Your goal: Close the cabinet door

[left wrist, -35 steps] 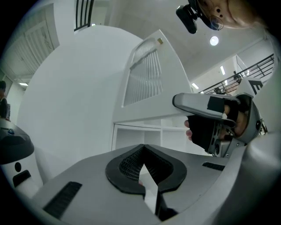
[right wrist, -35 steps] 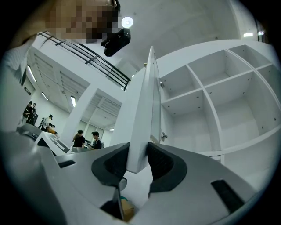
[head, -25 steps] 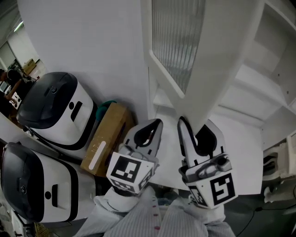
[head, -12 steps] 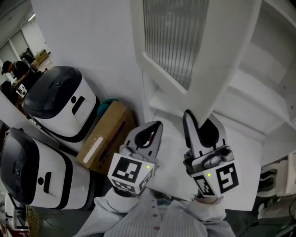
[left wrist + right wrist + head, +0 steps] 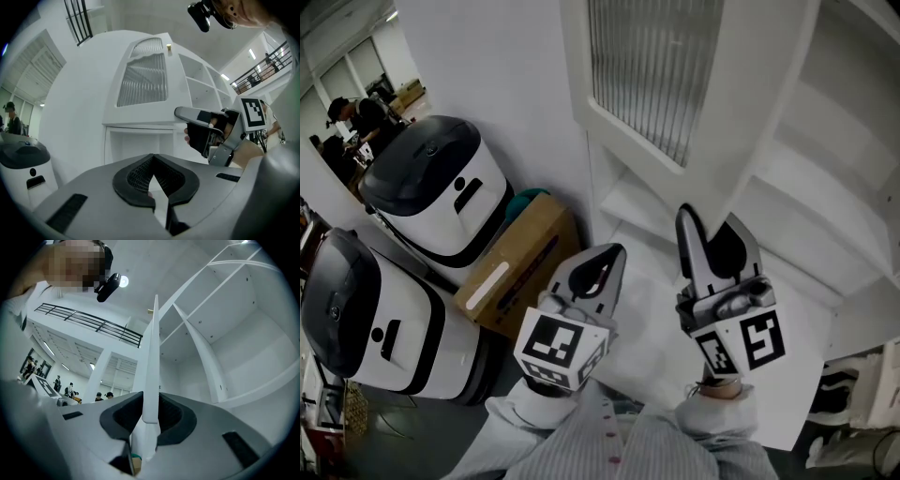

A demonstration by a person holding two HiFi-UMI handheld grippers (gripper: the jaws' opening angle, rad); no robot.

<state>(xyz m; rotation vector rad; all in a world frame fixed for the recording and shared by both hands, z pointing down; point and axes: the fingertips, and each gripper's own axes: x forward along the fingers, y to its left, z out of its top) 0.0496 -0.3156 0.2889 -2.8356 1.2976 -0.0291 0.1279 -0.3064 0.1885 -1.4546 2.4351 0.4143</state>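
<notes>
Fingers (image 5: 174,419) of the right gripper (image 5: 151,403) are clamping the cabinet door (image 5: 727,112) by its edge while the left gripper (image 5: 152,163) is hovering closed and empty beside them, white shelves (image 5: 830,173) lying beyond.

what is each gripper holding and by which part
The right gripper is shut on the cabinet door, pinching the lower end of its thin free edge. The left gripper is shut and holds nothing.

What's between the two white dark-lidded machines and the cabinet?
A brown cardboard box lies there on the floor, something teal at its far end; the head view shows it.
</notes>
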